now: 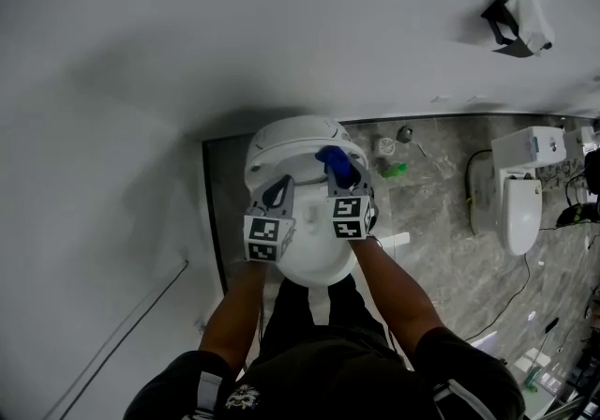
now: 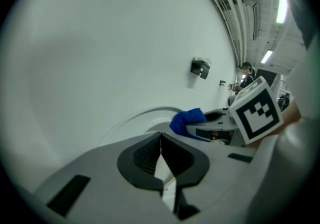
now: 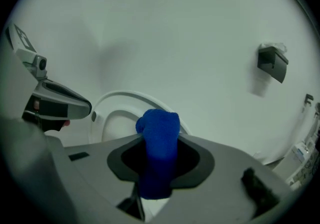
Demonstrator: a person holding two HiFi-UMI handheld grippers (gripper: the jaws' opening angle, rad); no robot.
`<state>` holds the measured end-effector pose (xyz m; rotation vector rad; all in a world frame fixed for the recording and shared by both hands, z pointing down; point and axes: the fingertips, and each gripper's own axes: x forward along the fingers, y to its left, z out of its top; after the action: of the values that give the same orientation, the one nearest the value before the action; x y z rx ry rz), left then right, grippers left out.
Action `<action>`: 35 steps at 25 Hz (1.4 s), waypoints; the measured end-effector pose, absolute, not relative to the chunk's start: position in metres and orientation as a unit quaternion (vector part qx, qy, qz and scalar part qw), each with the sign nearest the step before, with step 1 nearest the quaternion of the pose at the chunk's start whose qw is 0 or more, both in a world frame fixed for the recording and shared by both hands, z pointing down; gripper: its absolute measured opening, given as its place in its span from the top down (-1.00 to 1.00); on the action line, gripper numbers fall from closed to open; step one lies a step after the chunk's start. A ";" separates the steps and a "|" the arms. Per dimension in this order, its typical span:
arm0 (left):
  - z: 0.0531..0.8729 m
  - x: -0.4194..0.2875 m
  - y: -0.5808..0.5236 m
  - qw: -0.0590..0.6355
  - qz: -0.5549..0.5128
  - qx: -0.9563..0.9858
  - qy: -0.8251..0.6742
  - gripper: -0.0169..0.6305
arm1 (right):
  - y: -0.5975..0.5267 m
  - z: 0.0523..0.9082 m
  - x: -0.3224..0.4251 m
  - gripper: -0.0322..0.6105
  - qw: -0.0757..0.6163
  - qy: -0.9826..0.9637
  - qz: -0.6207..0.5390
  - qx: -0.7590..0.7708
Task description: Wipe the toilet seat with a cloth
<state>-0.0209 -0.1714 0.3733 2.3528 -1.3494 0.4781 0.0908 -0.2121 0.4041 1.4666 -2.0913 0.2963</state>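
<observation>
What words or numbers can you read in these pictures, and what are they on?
No words or numbers can be read anywhere.
Square black-and-white markers on the grey left gripper and the grey right gripper: patterns only, no letters.
White print on the person's black shirt: too small and blurred to read.
Soft blue cloth clamped in the right gripper: plain, no label showing.

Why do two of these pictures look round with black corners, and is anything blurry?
Left gripper view: wide-angle lens curves the wall, blackens corners; the shut left hand-held gripper is soft, too close. Right gripper view: same curving; the blue cloth in the right hand-held gripper blurs. Head view: even light, soft shadow around the toilet.
</observation>
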 end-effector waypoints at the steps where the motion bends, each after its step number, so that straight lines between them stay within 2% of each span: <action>1: 0.376 -0.014 -0.170 0.193 0.170 0.840 -0.477 0.91 | -0.210 0.408 0.096 0.57 0.281 -0.777 0.113 0.551; 13: 0.464 0.048 -0.144 0.241 0.167 0.836 -0.464 0.91 | -0.194 0.495 0.156 0.57 0.275 -0.742 0.155 0.592; 22: 0.570 0.031 -0.101 0.279 0.198 0.813 -0.471 0.91 | -0.175 0.567 0.161 0.57 0.269 -0.735 0.190 0.594; 26: 0.596 0.028 -0.084 0.283 0.208 0.816 -0.460 0.91 | -0.170 0.585 0.163 0.57 0.252 -0.731 0.200 0.602; 35: 0.636 -0.005 -0.073 0.281 0.219 0.805 -0.474 0.91 | -0.155 0.657 0.150 0.57 0.279 -0.729 0.206 0.591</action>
<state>-0.0046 -0.0729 0.6356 2.1581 -1.2701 0.5875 0.1500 -0.1549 0.6574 1.5844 -1.9552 0.5532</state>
